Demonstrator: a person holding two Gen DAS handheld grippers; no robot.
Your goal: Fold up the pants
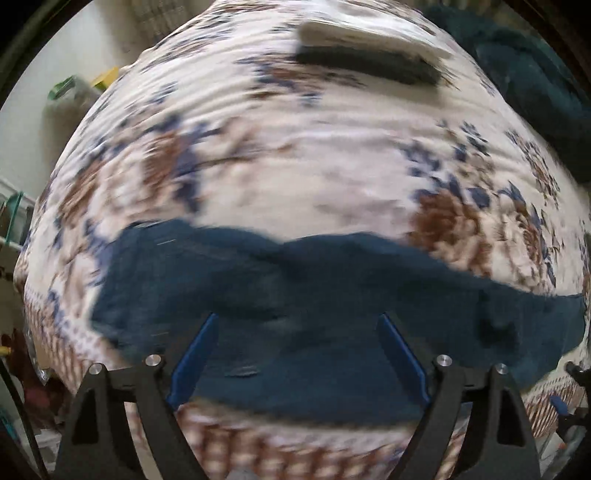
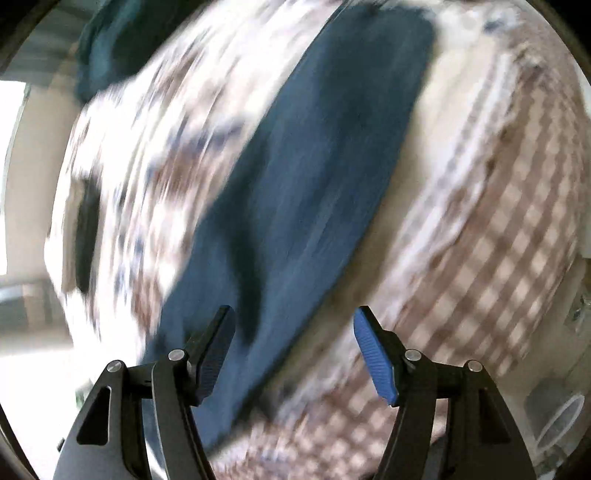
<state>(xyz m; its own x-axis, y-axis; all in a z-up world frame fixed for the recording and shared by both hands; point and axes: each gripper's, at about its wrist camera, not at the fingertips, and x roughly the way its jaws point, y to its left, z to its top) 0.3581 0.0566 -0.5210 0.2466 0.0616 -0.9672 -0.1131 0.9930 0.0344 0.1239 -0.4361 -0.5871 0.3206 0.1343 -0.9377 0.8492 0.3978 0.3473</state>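
Left wrist view: I see the floral bedsheet [image 1: 295, 166], blue pants [image 1: 314, 314] lying flat toward six o'clock; my left gripper [image 1: 297, 321] and right gripper [image 2: 293, 314] both gape empty above the cloth

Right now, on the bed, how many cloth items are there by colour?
Dark blue pants, spread out: 1
Teal blanket or garment, bunched at the far edge: 1
Black folded item: 1
White folded item resting on the black one: 1
Total: 4

Left claw [image 1: 297, 321] jaws spread, empty; right claw [image 2: 293, 314] likewise, pointing down.
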